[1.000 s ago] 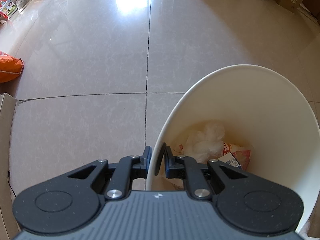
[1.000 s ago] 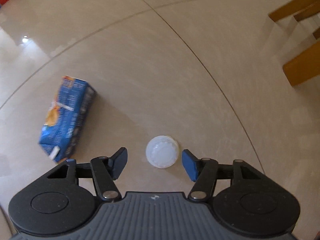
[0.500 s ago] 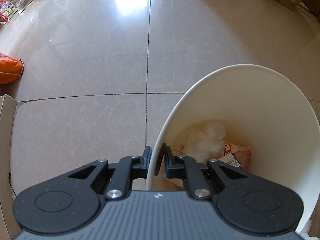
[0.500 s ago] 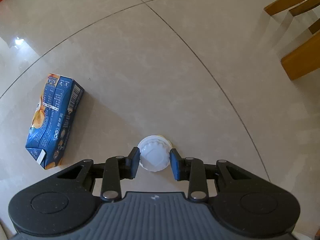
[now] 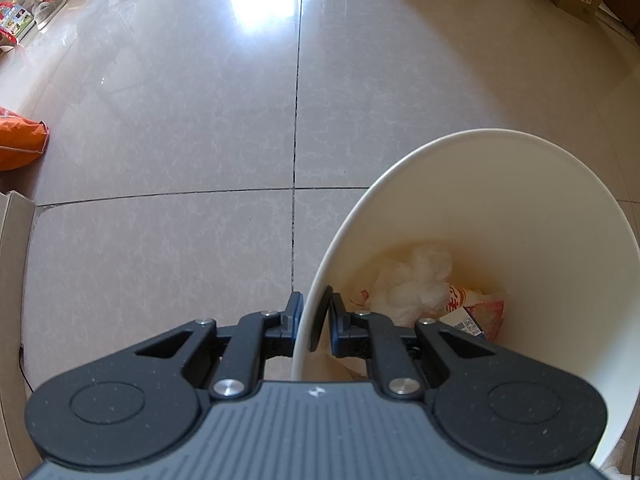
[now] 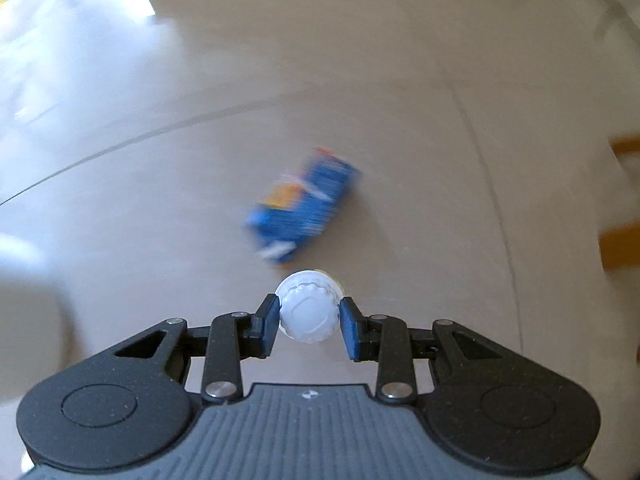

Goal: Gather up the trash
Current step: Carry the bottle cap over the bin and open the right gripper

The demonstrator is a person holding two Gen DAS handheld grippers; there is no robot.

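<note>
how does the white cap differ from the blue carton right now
The white cap is round and plain; the blue carton is boxy and printed. The cap is pinched in the right gripper; the carton lies loose on the floor. The carton looks larger. Both are still outside a bin.

Left gripper (image 5: 311, 322) jaws clamped on white bin (image 5: 520, 208) rim, crumpled trash (image 5: 424, 280) inside, tiled floor (image 5: 200, 120)

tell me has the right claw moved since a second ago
Yes. The right claw, shut on the white cap, has lifted off the floor; the blue carton was at left and is now ahead of it.
</note>
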